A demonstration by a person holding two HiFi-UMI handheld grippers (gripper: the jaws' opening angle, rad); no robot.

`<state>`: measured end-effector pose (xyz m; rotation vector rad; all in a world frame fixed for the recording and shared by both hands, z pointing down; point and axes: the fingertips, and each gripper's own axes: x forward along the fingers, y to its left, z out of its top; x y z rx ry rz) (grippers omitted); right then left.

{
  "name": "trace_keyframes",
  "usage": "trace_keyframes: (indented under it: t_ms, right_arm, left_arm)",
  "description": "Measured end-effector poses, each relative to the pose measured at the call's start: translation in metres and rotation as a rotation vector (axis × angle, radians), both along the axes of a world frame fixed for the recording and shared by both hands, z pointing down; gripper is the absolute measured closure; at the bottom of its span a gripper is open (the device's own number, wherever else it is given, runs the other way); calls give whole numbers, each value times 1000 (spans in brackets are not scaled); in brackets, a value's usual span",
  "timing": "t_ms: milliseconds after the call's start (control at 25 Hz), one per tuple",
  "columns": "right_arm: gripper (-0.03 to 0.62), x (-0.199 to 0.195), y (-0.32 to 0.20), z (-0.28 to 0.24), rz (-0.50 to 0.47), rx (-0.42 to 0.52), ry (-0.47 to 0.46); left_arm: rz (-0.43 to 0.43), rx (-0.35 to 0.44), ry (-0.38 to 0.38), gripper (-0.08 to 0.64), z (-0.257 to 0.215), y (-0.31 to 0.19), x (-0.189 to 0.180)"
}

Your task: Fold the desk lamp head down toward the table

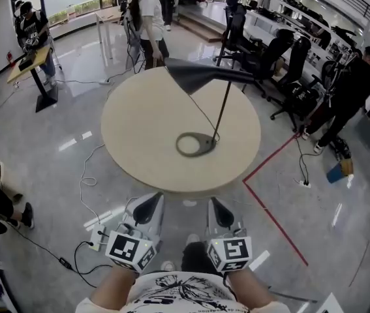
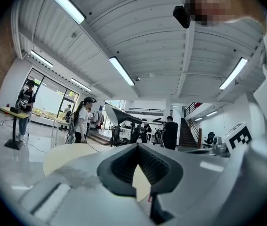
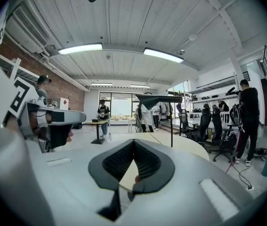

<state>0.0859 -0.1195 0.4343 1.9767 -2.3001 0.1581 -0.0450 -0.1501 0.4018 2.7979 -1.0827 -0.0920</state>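
Currently my left tongs (image 1: 148, 206) and right tongs (image 1: 219, 208) sit closed and empty short of the near edge of the surface (image 1: 142, 126); risk: pushing the raised lamp head (image 1: 201, 75) down without pinning its ring base (image 1: 194, 145), right of centre, could tip it over.

No word, number or brand name is legible in any view. Left gripper (image 1: 147, 207) and right gripper (image 1: 220, 208): each carries a white cube (image 1: 231, 253) faced with black-and-white square markers (image 1: 123, 246), which are block patterns and not letters. One such marker also appears in the left gripper view (image 2: 239, 136) and another in the right gripper view (image 3: 18, 98). Small white placard with a red diamond (image 3: 63, 101), against the red brick wall (image 3: 74, 96): too small to read. Black line print (image 1: 171, 287) on the person's white shirt (image 1: 217, 300): no letters can be made out.
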Motion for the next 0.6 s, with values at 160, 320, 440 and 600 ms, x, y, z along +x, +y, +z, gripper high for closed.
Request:
trace_keyframes:
  t_ms: [160,320,440,600]
  right_arm:
    - [583,8,-33,6,-39,-4,-14]
    - [583,20,-78,11,-99,-18,-8]
    - [584,30,-115,6,-130,-9,6]
    - [583,38,-151,-5,-189,-17,-4]
  left_arm:
    - [-33,-17,-5,555,9,-29,9]
    - [-65,6,-7,555,6,-67,24]
    - [-95,32,-6,555,-3,-101,33]
    - [-141,46,5,555,-15,-130,43]
